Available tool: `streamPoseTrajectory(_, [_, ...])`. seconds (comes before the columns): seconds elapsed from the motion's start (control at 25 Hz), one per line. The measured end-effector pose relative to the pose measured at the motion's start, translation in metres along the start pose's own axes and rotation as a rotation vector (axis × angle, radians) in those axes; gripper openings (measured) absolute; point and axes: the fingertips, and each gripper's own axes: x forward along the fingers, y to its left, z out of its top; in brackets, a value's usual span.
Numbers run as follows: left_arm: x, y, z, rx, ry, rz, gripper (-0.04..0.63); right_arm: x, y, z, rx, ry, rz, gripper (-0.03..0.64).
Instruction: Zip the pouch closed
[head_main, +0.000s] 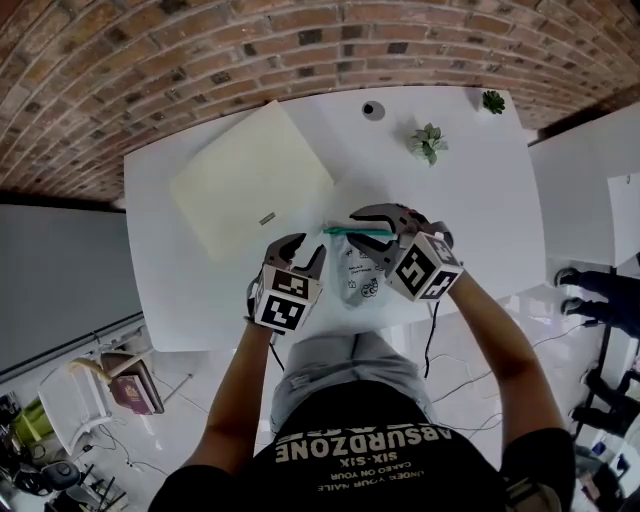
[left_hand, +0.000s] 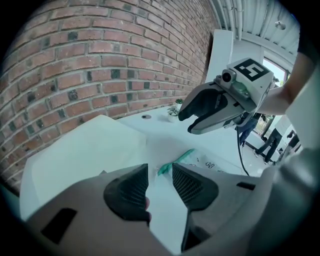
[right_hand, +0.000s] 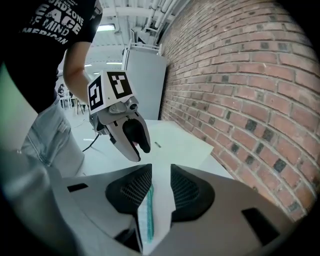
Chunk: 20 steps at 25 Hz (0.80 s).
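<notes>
Both tongs hover with jaws apart, neither clamped on anything. Left gripper (head_main: 300, 250) sits just left of the pouch (head_main: 362, 278), and in its own view the near end of the green zip strip (left_hand: 175, 161) shows beyond the gap between its pads. Right gripper (head_main: 358, 230) hangs over the strip's other end. Its own view has the strip (right_hand: 146, 215) running low between the open jaws, with no pinch seen.

Pouch lies flat on the white table (head_main: 480, 180), near the person's edge, just right of a cream sheet (head_main: 250, 175) and well apart from a small plant (head_main: 428, 143).

Placement reads as a two-ended setup, probably so one tong can anchor the pouch while the other finds the slider. The slider itself is too small to make out.

Zip line runs left to right across the person, along the pouch's far edge. The mouth faces the brick wall and the printed body trails back toward the person. Any pull should probably follow that left-right line.
</notes>
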Motion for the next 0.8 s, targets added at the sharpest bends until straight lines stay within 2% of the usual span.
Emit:
streamPoseTrajectory(0.28, [0.016,0.001,-0.006,0.003,0.045,-0.021,0.133,0.024,0.001,-0.011,-0.112,0.052,0.072,0.109])
streamPoseTrajectory(0.56, [0.036,0.009,-0.018,-0.009,0.099,-0.037,0.133,0.049,0.007,-0.029,-0.271,0.119,0.148,0.109])
streamPoseTrajectory(0.8, [0.050,0.010,-0.030,0.013,0.160,-0.076,0.133,0.067,0.009,-0.044,-0.396,0.163,0.206,0.109])
